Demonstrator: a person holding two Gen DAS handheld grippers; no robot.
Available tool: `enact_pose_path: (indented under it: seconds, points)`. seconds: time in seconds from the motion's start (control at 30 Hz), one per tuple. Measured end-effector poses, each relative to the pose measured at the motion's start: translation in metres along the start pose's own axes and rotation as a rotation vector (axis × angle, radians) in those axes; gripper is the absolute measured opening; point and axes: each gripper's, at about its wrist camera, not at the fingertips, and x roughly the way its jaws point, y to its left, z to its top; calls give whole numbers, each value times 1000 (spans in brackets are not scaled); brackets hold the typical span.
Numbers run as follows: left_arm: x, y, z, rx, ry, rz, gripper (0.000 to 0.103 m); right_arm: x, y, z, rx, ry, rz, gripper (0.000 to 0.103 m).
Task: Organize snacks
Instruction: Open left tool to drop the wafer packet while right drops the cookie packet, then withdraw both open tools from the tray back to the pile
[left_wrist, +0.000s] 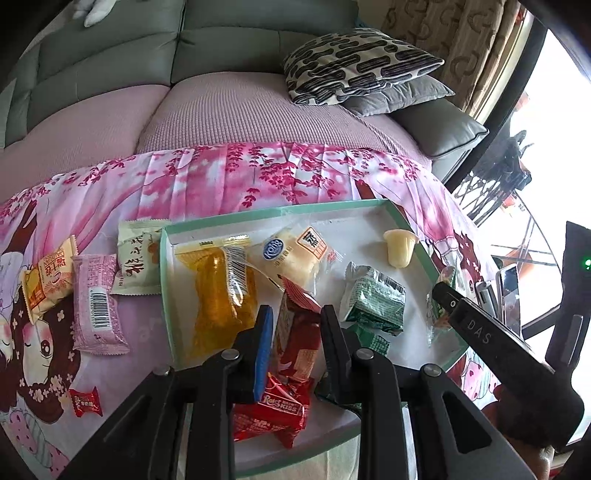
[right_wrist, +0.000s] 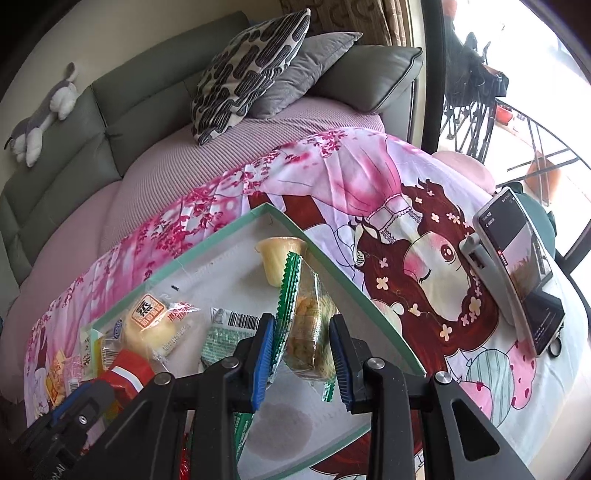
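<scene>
A green-rimmed white tray (left_wrist: 168, 295) on the pink cloth holds an orange packet (left_wrist: 221, 295), a cream bun packet (left_wrist: 291, 254), a green packet (left_wrist: 373, 299), a jelly cup (left_wrist: 399, 247) and a red "Raier Kiss" packet (left_wrist: 273, 410). My left gripper (left_wrist: 295, 332) is shut on a dark red snack packet (left_wrist: 295, 339) above the tray. My right gripper (right_wrist: 303, 343) is shut on a clear cookie packet with green edges (right_wrist: 304, 332) over the tray's right side (right_wrist: 369, 302). The jelly cup (right_wrist: 277, 258) and the bun (right_wrist: 147, 325) show behind it.
Left of the tray lie a pink packet (left_wrist: 96, 306), a cream packet (left_wrist: 136, 258), a yellow packet (left_wrist: 48, 280) and a small red candy (left_wrist: 85, 402). A phone on a stand (right_wrist: 517, 266) stands at the right. A sofa with cushions (left_wrist: 351, 66) is behind.
</scene>
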Motion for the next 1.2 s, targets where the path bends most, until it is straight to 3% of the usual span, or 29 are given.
enact_pose_path:
  seconds: [0.17, 0.23, 0.3, 0.37, 0.53, 0.7, 0.8, 1.2]
  points:
    - [-2, 11, 3, -36, -9, 21, 41, 3, 7, -2, -30, 17, -3, 32]
    - [-4, 16, 4, -55, -17, 35, 54, 5, 8, -3, -33, 23, -4, 34]
    - [-5, 24, 5, -81, -24, 52, 65, 7, 8, -3, -32, 34, -12, 44]
    - [-6, 32, 6, -108, -28, 65, 68, 7, 8, -4, -34, 35, -23, 63]
    - [-4, 53, 6, -173, -20, 112, 81, 10, 10, -4, -38, 44, -16, 81]
    - [2, 75, 5, -226, -6, 173, 85, 11, 18, -5, -77, 38, -15, 88]
    - [3, 89, 3, -253, -3, 204, 97, 9, 22, -5, -96, 17, -14, 102]
    - [-6, 129, 0, -356, -31, 277, 101, 3, 38, -6, -163, -39, -24, 103]
